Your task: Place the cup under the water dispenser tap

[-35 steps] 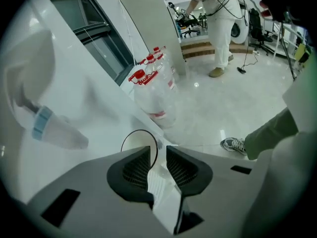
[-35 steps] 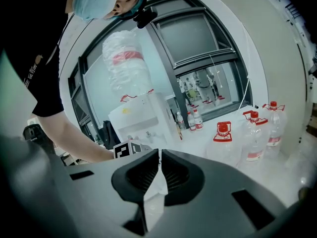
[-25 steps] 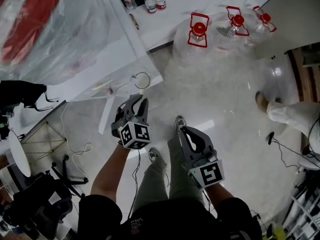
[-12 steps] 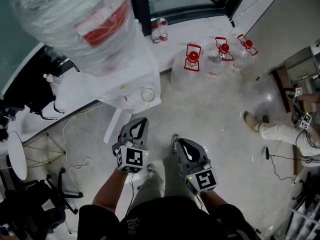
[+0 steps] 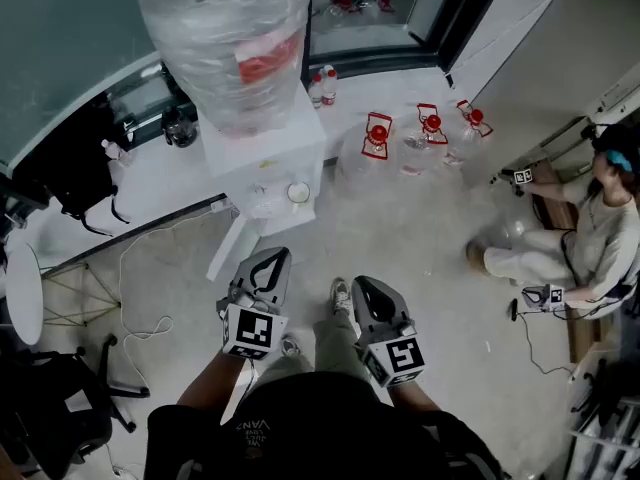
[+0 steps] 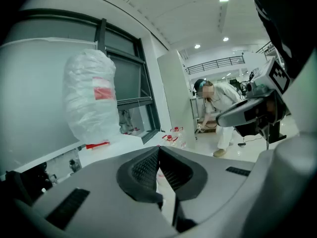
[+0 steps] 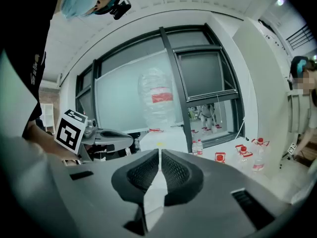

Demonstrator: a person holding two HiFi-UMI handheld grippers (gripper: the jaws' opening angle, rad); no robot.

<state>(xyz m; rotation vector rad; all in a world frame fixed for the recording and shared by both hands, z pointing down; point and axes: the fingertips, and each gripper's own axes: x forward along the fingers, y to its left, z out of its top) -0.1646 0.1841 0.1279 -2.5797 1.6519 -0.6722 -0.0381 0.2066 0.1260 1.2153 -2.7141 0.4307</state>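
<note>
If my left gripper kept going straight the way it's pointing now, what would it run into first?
Most likely the white water dispenser, about where the cup sits at its front. Only bare floor lies between it and the left gripper. Depth is unclear, so it could instead pass the dispenser's right edge.

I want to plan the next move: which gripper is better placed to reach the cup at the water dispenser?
Left, probably. The left gripper is closer to the cup on the water dispenser; the right gripper is farther aside. Both are shut and empty.
</note>
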